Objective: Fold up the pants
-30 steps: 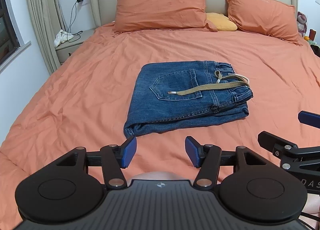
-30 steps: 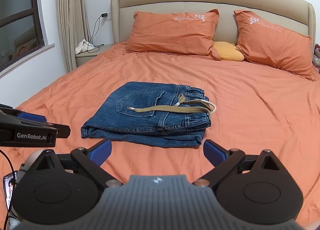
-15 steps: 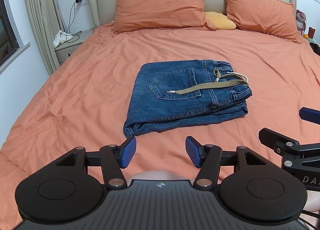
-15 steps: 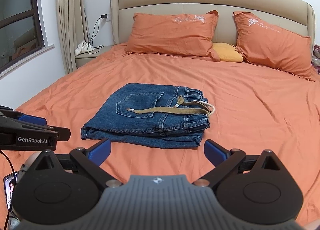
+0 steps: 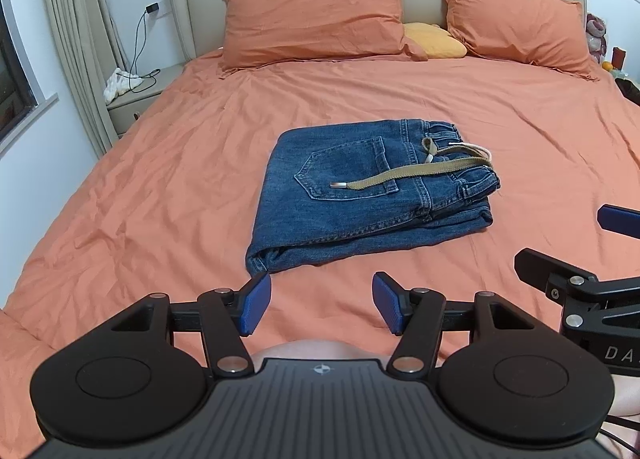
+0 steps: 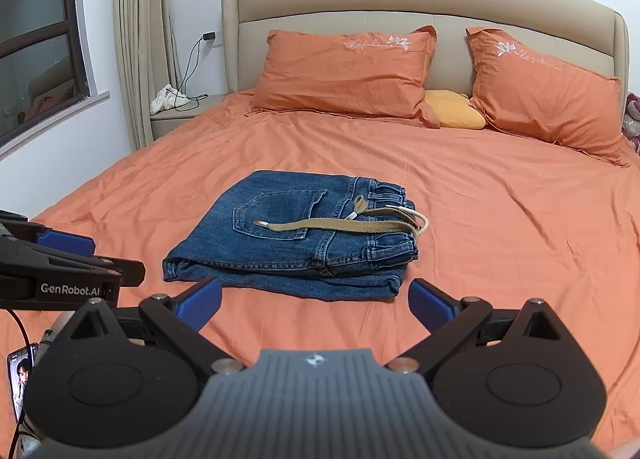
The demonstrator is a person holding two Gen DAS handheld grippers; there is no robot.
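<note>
Blue denim pants (image 5: pixel 360 195) lie folded into a compact stack in the middle of the orange bed; they also show in the right wrist view (image 6: pixel 296 239). A tan drawstring belt (image 5: pixel 412 173) lies across the back pocket. My left gripper (image 5: pixel 320 309) is open and empty, held back from the near edge of the stack. My right gripper (image 6: pixel 314 305) is open and empty, also short of the stack. Each gripper shows at the edge of the other's view.
The orange bedsheet (image 5: pixel 160 187) is wrinkled around the pants. Two orange pillows (image 5: pixel 316 23) and a yellow cushion (image 5: pixel 434 41) lie against the beige headboard. A nightstand (image 5: pixel 136 99) with a white cloth and cable stands at the left, by a curtain and window.
Both grippers have drawn back and risen slightly from the folded pants. The pants have not moved. Both stay open.
</note>
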